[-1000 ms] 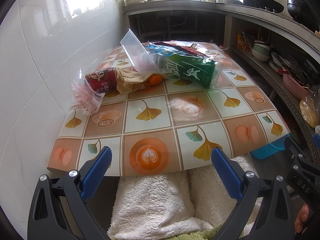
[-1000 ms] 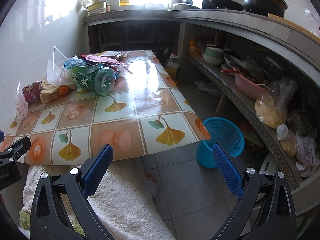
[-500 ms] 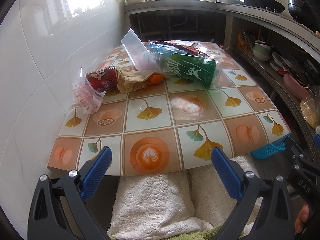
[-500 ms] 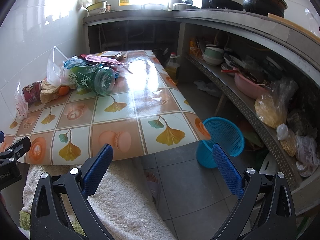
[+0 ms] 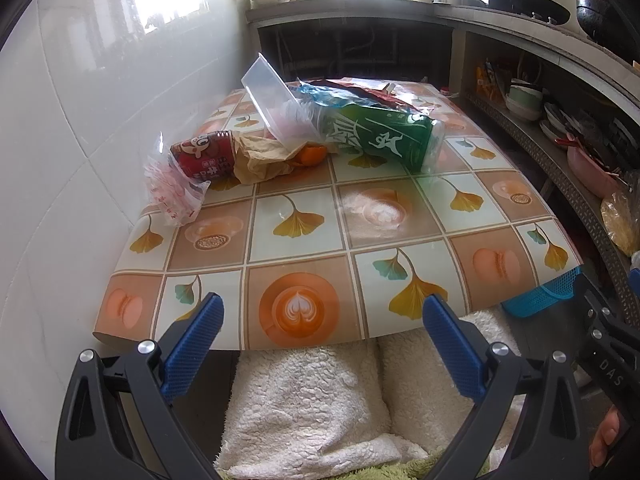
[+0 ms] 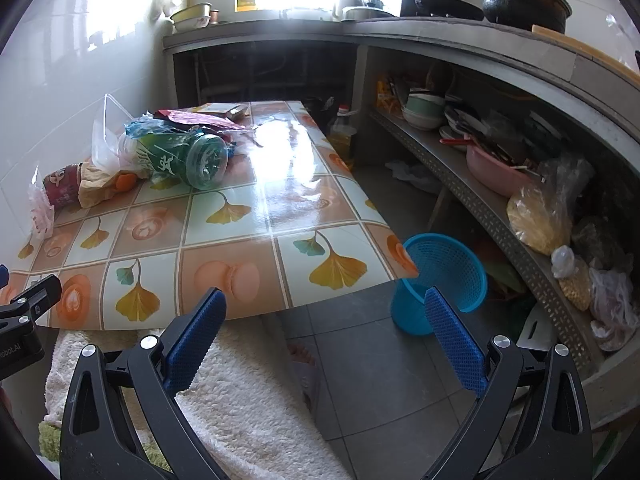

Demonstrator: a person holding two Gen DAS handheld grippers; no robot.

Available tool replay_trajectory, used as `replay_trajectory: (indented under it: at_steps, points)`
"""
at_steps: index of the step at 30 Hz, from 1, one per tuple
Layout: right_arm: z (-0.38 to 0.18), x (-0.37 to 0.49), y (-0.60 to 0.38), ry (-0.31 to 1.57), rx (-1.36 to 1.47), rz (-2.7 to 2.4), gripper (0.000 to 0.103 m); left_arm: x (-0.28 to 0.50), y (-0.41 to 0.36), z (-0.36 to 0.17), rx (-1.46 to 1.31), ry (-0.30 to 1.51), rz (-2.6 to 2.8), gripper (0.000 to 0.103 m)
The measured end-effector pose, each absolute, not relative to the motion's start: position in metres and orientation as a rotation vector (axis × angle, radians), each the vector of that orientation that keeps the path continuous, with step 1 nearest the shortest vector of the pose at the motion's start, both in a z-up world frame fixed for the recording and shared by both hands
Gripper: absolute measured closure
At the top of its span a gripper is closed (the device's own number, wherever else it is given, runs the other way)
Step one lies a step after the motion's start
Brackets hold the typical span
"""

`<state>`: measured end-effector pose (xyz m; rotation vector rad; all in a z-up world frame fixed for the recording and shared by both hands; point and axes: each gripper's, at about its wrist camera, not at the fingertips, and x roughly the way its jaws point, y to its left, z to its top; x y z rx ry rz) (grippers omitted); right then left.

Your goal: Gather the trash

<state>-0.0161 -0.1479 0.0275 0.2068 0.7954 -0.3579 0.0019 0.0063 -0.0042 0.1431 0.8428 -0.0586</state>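
Observation:
A heap of trash lies at the far left of the patterned table [image 5: 304, 248]: a green-labelled plastic bottle [image 5: 380, 138] on its side, a red can [image 5: 204, 156], crumpled brown paper [image 5: 260, 158], a clear plastic tray [image 5: 276, 104], a thin pink-printed bag [image 5: 172, 188] and wrappers. The same bottle [image 6: 184, 158] shows in the right wrist view. A blue mesh basket [image 6: 440, 280] stands on the floor by the table's right corner. My left gripper [image 5: 320, 332] hovers open before the near table edge. My right gripper [image 6: 324, 324] is open too, off the table's near right corner.
A white-tiled wall [image 5: 60, 140] borders the table's left side. A concrete counter with a lower shelf [image 6: 500, 184] of bowls, a pink basin and bags runs along the right. A white fleece-covered lap [image 5: 312, 400] lies below the grippers. Grey floor tiles [image 6: 380, 368] lie between table and shelf.

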Motion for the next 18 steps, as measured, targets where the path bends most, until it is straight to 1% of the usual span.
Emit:
replay_trajectory:
  at_steps: [10, 13, 18]
  points:
    - [0.024, 0.001, -0.143, 0.811, 0.177, -0.345, 0.008, 0.015, 0.030, -0.024, 0.121, 0.880, -0.050, 0.005]
    - [0.025, 0.012, -0.141, 0.809, 0.160, -0.338, 0.008, 0.026, 0.030, -0.023, 0.114, 0.888, -0.039, 0.005]
    - [0.032, 0.036, -0.140, 0.783, 0.137, -0.309, 0.008, 0.046, 0.051, -0.022, 0.085, 0.864, 0.005, 0.005]
